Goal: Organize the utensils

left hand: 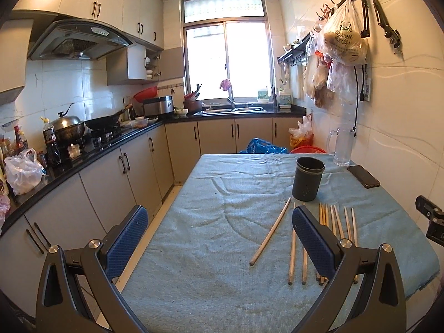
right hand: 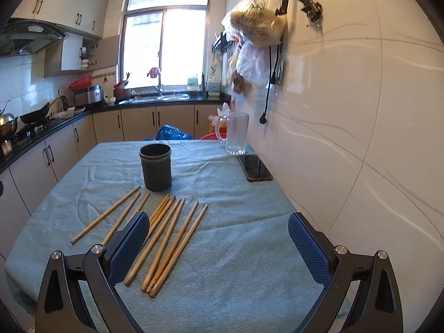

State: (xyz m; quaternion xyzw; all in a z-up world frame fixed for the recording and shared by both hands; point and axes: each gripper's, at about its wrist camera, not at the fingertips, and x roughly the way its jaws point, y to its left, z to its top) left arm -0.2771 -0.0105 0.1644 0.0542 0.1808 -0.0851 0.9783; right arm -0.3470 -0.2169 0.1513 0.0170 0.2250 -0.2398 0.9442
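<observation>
Several wooden chopsticks (right hand: pixel 166 238) lie loose on the table's teal cloth (right hand: pixel 236 249), fanned out in front of a dark round utensil holder (right hand: pixel 155 168) that stands upright and looks empty. In the left wrist view the chopsticks (left hand: pixel 270 234) lie ahead and right, partly hidden behind the right finger, with the holder (left hand: pixel 307 179) beyond them. My left gripper (left hand: pixel 220 231) is open and empty above the cloth. My right gripper (right hand: pixel 219 236) is open and empty, its left finger over the chopsticks' near ends.
A black phone (right hand: pixel 254 168) and a glass mug (right hand: pixel 236 133) sit at the table's far right by the tiled wall. Kitchen counter with stove and pots (left hand: pixel 69 130) runs along the left. Plastic bags (left hand: pixel 342 41) hang on the wall.
</observation>
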